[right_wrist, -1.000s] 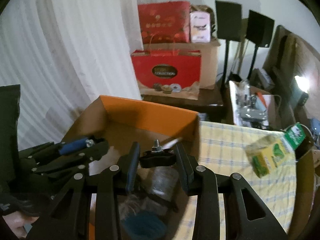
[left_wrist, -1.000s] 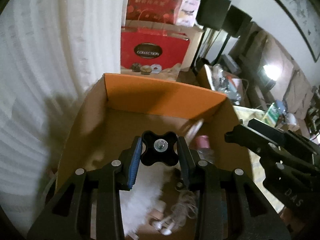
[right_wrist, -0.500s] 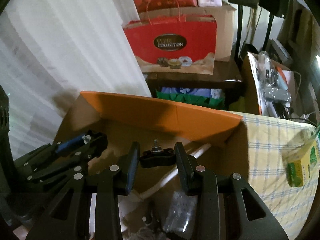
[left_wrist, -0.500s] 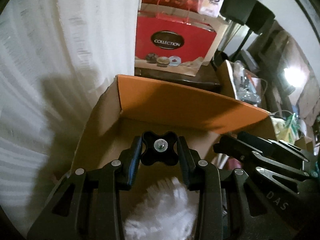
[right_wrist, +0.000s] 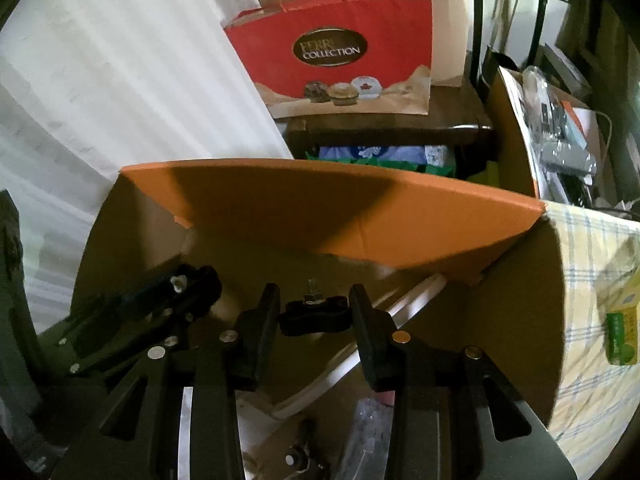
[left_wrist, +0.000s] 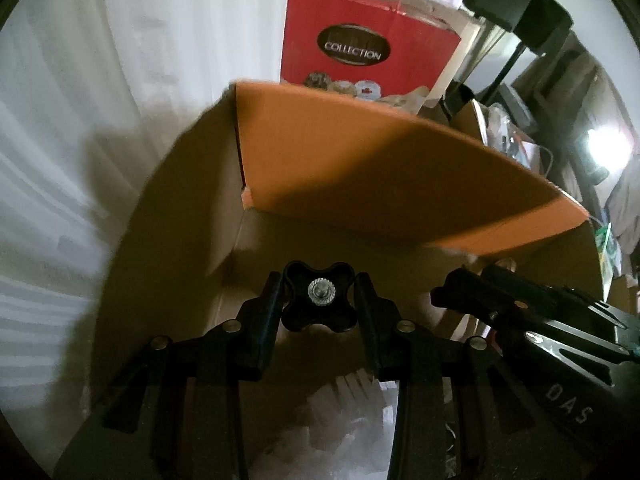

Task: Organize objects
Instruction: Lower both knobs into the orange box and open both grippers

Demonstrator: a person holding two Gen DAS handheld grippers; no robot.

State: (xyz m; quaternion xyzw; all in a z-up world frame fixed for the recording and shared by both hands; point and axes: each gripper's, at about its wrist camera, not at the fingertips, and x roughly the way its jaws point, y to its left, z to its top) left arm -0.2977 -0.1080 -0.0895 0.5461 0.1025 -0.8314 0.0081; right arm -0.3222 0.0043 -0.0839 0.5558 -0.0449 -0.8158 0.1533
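Both grippers hover inside an open cardboard box with an orange far flap. My left gripper is shut on a black four-lobed knob with a metal screw at its centre. My right gripper is shut on a second black knob seen edge-on, screw pointing up. The right gripper shows at the right of the left wrist view; the left gripper shows at the left of the right wrist view. A white fluffy thing, a long white stick and small clutter lie on the box floor.
A white curtain hangs to the left. A red gift bag marked COLLECTION stands on a dark wooden stand behind the box. A checked tablecloth with a green-yellow carton lies to the right.
Both grippers have moved forward and lower into the box, toward the orange flap, each still holding its knob. The box's far wall fills more of both views.
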